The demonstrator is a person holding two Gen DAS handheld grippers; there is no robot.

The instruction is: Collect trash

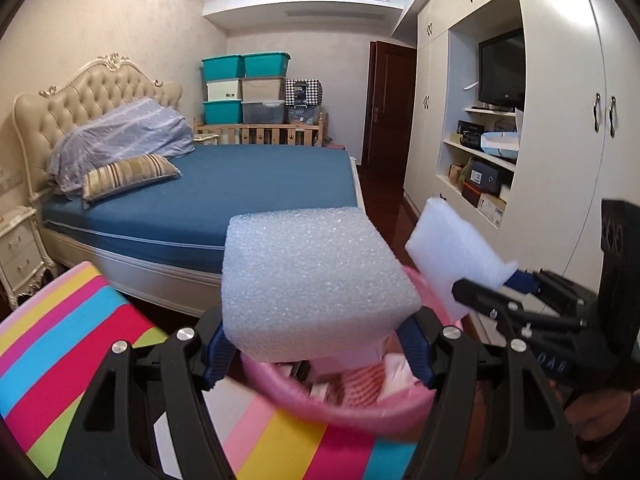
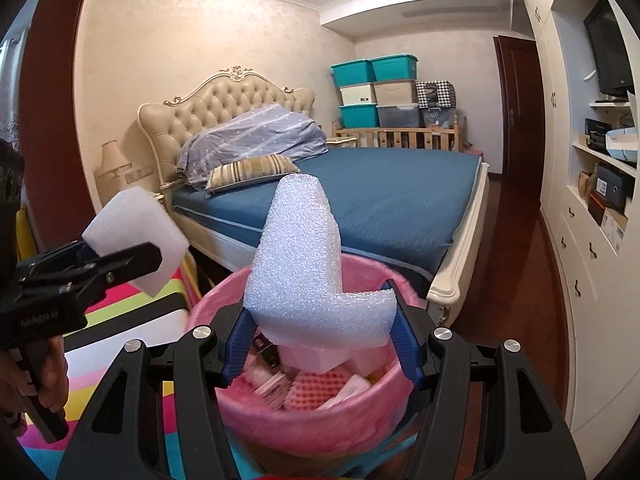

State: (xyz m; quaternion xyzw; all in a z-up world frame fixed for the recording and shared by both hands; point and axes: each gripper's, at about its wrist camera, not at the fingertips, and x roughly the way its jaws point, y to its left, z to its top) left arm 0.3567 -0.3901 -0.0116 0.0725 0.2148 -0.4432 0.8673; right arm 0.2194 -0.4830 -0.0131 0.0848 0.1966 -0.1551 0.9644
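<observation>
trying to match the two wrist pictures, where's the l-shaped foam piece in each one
Left wrist view: the white L-shaped foam piece sits right of centre, seen side-on, clamped by the right gripper coming in from the right edge.
Right wrist view: the same piece fills the centre, standing between that gripper's blue jaws above the bin.
Shared landmark: the pink plastic-lined waste bin, low in both.

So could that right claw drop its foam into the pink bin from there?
Probably yes: the right claw holds the L-shaped foam directly over the open pink bin, nothing between them.
</observation>
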